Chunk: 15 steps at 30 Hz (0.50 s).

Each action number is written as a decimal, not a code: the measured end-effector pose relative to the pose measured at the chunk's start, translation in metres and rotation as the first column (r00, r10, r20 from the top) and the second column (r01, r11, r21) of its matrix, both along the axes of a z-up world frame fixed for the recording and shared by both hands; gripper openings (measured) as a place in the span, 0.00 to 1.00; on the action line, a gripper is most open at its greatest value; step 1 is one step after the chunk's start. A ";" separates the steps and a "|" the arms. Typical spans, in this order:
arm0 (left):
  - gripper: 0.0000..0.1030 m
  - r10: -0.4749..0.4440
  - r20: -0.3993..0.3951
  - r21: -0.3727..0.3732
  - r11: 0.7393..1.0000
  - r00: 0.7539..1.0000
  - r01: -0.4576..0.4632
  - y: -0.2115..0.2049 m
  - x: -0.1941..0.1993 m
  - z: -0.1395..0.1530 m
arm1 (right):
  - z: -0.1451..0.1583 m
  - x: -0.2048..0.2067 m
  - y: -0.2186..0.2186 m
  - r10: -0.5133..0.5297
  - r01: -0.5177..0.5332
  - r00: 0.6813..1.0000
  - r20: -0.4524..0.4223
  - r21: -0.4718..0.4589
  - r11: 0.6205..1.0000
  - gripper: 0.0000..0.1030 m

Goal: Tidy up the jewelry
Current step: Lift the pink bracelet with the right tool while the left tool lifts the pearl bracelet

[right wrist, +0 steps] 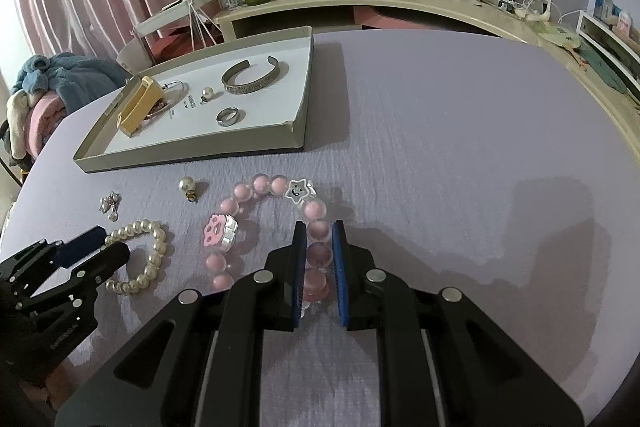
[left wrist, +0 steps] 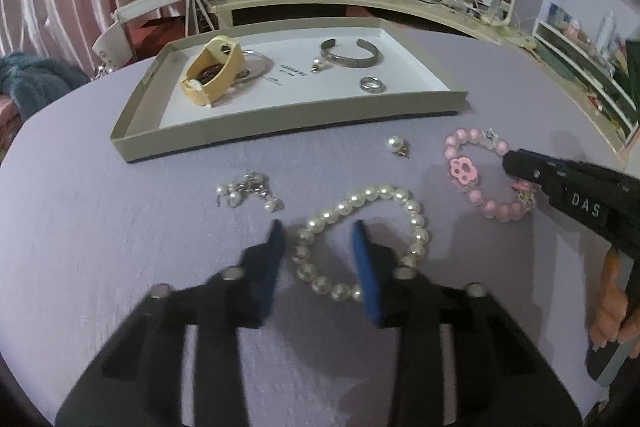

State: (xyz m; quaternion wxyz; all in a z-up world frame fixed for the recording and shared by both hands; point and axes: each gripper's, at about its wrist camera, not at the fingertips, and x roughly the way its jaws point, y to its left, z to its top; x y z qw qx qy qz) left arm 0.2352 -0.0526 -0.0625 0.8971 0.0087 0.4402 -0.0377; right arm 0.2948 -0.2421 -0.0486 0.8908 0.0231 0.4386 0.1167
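1. Beads are what both tools are after on the purple cloth (right wrist: 460,131).
2. One person holds the right gripper (right wrist: 320,247), and it is squeezed shut on the pink bracelet (right wrist: 256,227), pinching one fat bead on the near side of the loop.
3. That pink bracelet lies flat, just in front of the tray (left wrist: 288,123), with a paw charm (left wrist: 464,171) and a smiley star (right wrist: 298,190) on it.
4. Left gripper (left wrist: 318,247) is part open. Its two blue pads sit on either side of the string of the pearl bracelet (left wrist: 360,243), but they do not seem to press it yet.
5. I think both bracelets are light and floppy, so they will droop and swing when picked up.
6. Round beads are smooth and can slip, so I would pinch across one bead and the string, not a charm.
7. Inside the tray are a silver cuff (left wrist: 351,53), a ring (left wrist: 372,84) and a small tan box (left wrist: 210,73).
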 end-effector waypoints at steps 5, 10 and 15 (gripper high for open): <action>0.09 -0.033 0.002 -0.014 0.999 0.999 0.033 -0.002 -0.006 0.000 | 0.005 -0.002 -0.002 0.003 -0.003 1.000 0.010 0.008 1.000 0.13; 0.09 -0.019 0.006 -0.016 1.000 1.000 0.019 0.008 -0.016 0.003 | 0.017 -0.011 0.001 0.020 -0.021 0.999 0.040 0.022 1.000 0.13; 0.09 0.001 0.046 -0.019 1.000 0.999 0.000 0.024 -0.031 0.019 | 0.033 -0.019 0.009 0.038 -0.040 0.996 0.077 0.031 0.999 0.13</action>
